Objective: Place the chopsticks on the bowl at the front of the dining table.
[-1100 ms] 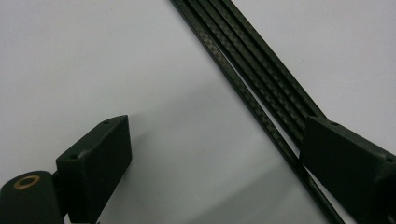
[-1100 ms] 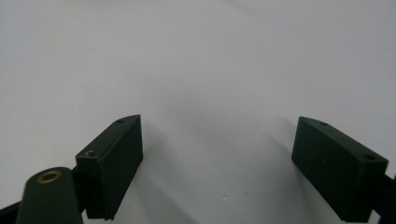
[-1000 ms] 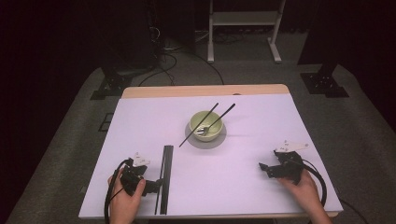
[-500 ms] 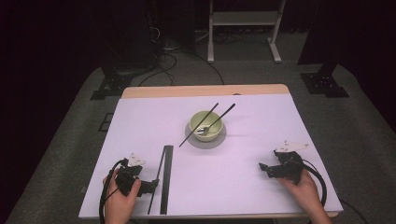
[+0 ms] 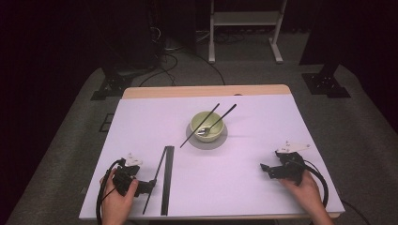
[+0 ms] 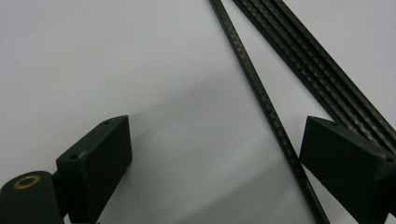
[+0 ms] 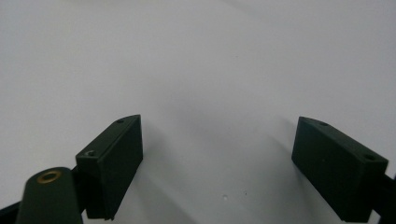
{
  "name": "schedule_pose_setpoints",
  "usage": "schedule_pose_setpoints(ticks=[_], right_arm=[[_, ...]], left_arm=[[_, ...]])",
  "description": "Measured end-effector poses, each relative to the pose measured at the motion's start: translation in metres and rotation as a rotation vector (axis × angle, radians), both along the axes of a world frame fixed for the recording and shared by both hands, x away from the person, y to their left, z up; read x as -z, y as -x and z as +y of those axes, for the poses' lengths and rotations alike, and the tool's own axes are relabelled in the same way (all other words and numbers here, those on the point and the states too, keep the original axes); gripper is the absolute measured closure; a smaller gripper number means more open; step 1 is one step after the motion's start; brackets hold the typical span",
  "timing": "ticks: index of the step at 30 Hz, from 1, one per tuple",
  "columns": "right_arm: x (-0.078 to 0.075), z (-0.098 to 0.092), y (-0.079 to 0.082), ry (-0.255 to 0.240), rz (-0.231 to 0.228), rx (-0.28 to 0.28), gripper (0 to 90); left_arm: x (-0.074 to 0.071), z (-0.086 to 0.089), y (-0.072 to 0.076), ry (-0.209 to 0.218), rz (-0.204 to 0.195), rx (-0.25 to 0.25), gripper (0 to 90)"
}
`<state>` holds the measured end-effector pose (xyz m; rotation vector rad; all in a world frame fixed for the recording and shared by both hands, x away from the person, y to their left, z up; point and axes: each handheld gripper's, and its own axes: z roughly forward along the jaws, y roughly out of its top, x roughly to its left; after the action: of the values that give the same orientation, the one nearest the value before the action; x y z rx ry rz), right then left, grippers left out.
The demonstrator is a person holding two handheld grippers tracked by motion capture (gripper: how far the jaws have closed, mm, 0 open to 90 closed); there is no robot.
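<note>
The left tongs (image 6: pixel 215 158) stand spread around a thin black woven-patterned rod (image 6: pixel 261 100), just beside a ribbed black strip (image 6: pixel 322 70). The right tongs (image 7: pixel 217 163) are spread over bare counter (image 7: pixel 196 56). The high view adds a green bowl (image 5: pixel 207 126) beyond the strip.

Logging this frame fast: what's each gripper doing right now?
Left gripper: open, holding nothing; a thin black rod lies on the table between its jaws.
Right gripper: open, holding nothing, over bare table.

Dim room, lit table

A white-topped wooden table (image 5: pixel 141 117) stands on grey carpet floor (image 5: pixel 75 122); a white metal stand (image 5: pixel 244 18) and black cables (image 5: pixel 164 51) sit behind in darkness.
</note>
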<state>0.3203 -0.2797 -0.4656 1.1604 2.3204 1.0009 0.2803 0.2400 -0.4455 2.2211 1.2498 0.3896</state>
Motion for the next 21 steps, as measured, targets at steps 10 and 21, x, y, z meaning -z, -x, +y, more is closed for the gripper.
schedule_pose_setpoints(ticks=[10,21], right_arm=[[0.000,0.000,0.000,-0.001,0.000,0.000,15.2],[0.000,0.000,0.000,-0.001,0.000,0.000,15.2]], left_arm=[[0.000,0.008,-0.003,-0.004,0.002,-0.016,8.2],[-0.001,0.019,-0.008,0.001,0.004,-0.022,8.2]])
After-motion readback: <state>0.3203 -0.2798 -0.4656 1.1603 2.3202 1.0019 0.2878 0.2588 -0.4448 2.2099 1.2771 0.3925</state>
